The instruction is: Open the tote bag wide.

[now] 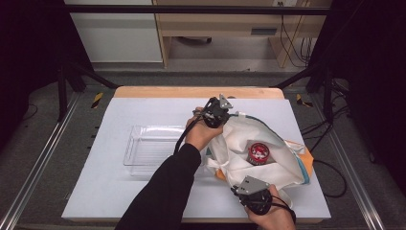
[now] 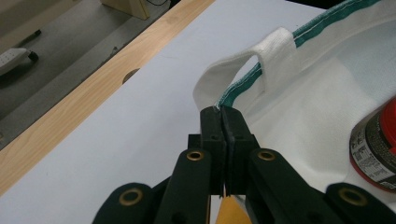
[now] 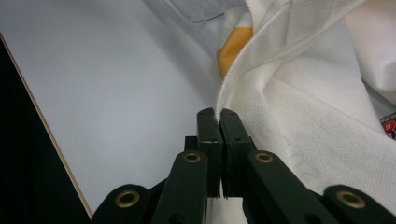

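Pinching soft, floppy bag [image 1: 268, 143] rim with both tools, left tool [image 2: 222, 112] far, right tool [image 3: 219, 114] near; hem grips best.

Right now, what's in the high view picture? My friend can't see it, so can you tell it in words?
Two hand-held grippers, the left gripper and the right gripper, pinch opposite edges of a white cloth bag, holding it open on a white table. A red-topped can lies inside; a clear plastic bin sits beside it.

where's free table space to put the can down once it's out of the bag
Bare table lies left of and in front of the clear bin, plus a strip behind it. The right half is crowded by the bag holding the can.
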`<state>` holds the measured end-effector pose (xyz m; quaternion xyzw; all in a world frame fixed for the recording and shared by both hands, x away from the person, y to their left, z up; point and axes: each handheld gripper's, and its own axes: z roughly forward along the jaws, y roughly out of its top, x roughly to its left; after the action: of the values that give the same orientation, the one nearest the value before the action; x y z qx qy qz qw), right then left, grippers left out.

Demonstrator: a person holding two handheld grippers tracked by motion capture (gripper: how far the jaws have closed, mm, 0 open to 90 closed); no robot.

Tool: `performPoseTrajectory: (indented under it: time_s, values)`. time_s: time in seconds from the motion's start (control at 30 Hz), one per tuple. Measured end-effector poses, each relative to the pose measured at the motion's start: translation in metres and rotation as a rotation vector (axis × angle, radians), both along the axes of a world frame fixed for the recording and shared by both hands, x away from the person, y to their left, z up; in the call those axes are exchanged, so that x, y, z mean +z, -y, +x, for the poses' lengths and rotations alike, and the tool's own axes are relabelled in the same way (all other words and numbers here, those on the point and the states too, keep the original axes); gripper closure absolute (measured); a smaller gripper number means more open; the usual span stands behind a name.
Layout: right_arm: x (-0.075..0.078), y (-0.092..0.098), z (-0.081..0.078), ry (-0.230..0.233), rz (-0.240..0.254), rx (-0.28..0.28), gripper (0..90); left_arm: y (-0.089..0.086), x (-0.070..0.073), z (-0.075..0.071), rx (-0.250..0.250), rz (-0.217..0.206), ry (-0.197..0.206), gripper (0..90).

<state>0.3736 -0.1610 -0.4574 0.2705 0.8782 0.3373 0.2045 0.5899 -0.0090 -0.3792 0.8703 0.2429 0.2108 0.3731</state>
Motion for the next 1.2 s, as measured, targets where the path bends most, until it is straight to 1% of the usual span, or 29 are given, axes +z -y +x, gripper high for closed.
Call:
performPoseTrajectory:
  time_s: [0.07, 0.13, 0.2, 0.23, 0.27, 0.3, 0.37, 0.4, 0.43, 0.5, 0.53, 0.6, 0.63, 0.67, 0.7, 0.73, 0.8, 0.93, 1.0, 1.07, 1.13, 1.17, 1.2]
  values:
    - [0.000, 0.000, 0.000, -0.002, -0.002, 0.001, 89.2, 0.000, -0.001, 0.000, 0.004, 0.013, 0.003, 88.8]
    - [0.000, 0.000, 0.000, -0.004, -0.002, 0.002, 89.1, -0.001, -0.002, 0.001, 0.008, 0.015, -0.002, 88.7]
    - [0.000, 0.001, 0.000, -0.003, -0.003, 0.006, 88.8, -0.001, -0.002, 0.000, 0.011, 0.005, -0.003, 88.6]
    - [0.000, 0.001, 0.000, -0.004, -0.001, 0.004, 88.1, -0.001, -0.001, -0.001, 0.008, 0.006, 0.001, 88.3]
    - [0.000, 0.001, 0.001, -0.004, 0.001, 0.004, 87.0, -0.001, 0.001, -0.002, 0.009, 0.000, 0.012, 87.6]
    - [0.000, 0.002, 0.000, -0.005, 0.007, -0.001, 84.5, -0.001, 0.002, -0.004, 0.010, 0.001, 0.022, 85.2]
    - [0.001, 0.003, -0.001, -0.005, 0.024, -0.002, 76.6, -0.001, 0.005, -0.008, 0.011, -0.017, 0.048, 79.6]
    - [0.002, 0.004, -0.001, 0.011, 0.024, -0.004, 70.7, -0.002, 0.007, -0.012, 0.009, -0.024, 0.062, 76.8]
    - [0.003, 0.004, -0.002, 0.017, 0.037, -0.018, 64.2, -0.002, 0.009, -0.014, 0.007, -0.023, 0.073, 72.1]
    - [0.006, 0.005, -0.004, 0.032, 0.051, -0.035, 54.9, -0.004, 0.015, -0.020, 0.011, -0.025, 0.100, 65.4]
    - [0.007, 0.006, -0.005, 0.039, 0.069, -0.053, 49.9, -0.004, 0.017, -0.023, 0.011, -0.031, 0.110, 62.7]
    - [0.010, 0.008, -0.004, 0.033, 0.101, -0.070, 43.7, -0.008, 0.023, -0.029, 0.009, -0.042, 0.135, 57.8]
    - [0.011, 0.009, -0.003, 0.031, 0.119, -0.085, 39.0, -0.009, 0.024, -0.031, 0.011, -0.046, 0.137, 54.7]
    - [0.012, 0.009, -0.003, 0.027, 0.132, -0.094, 37.1, -0.011, 0.026, -0.034, 0.008, -0.046, 0.143, 53.8]
    - [0.013, 0.010, -0.003, 0.030, 0.143, -0.105, 33.8, -0.013, 0.028, -0.037, 0.007, -0.048, 0.148, 52.6]
    - [0.013, 0.011, -0.004, 0.047, 0.149, -0.112, 31.2, -0.016, 0.031, -0.042, 0.005, -0.051, 0.155, 51.4]
    - [0.015, 0.013, -0.005, 0.060, 0.151, -0.117, 30.9, -0.021, 0.033, -0.049, 0.003, -0.067, 0.163, 49.7]
    - [0.019, 0.017, -0.005, 0.076, 0.176, -0.141, 28.6, -0.032, 0.036, -0.063, -0.002, -0.081, 0.166, 47.6]
    - [0.021, 0.019, -0.006, 0.099, 0.196, -0.152, 27.9, -0.037, 0.037, -0.070, -0.007, -0.099, 0.166, 46.5]
    - [0.025, 0.021, -0.008, 0.132, 0.207, -0.157, 26.9, -0.042, 0.037, -0.077, -0.010, -0.108, 0.169, 45.8]
    - [0.027, 0.022, -0.009, 0.153, 0.214, -0.165, 26.0, -0.047, 0.036, -0.083, -0.011, -0.121, 0.164, 45.2]
    - [0.027, 0.023, -0.009, 0.160, 0.213, -0.177, 25.9, -0.050, 0.035, -0.086, -0.013, -0.124, 0.162, 45.2]
    - [0.028, 0.024, -0.009, 0.166, 0.209, -0.202, 25.0, -0.051, 0.035, -0.089, -0.014, -0.126, 0.161, 45.2]
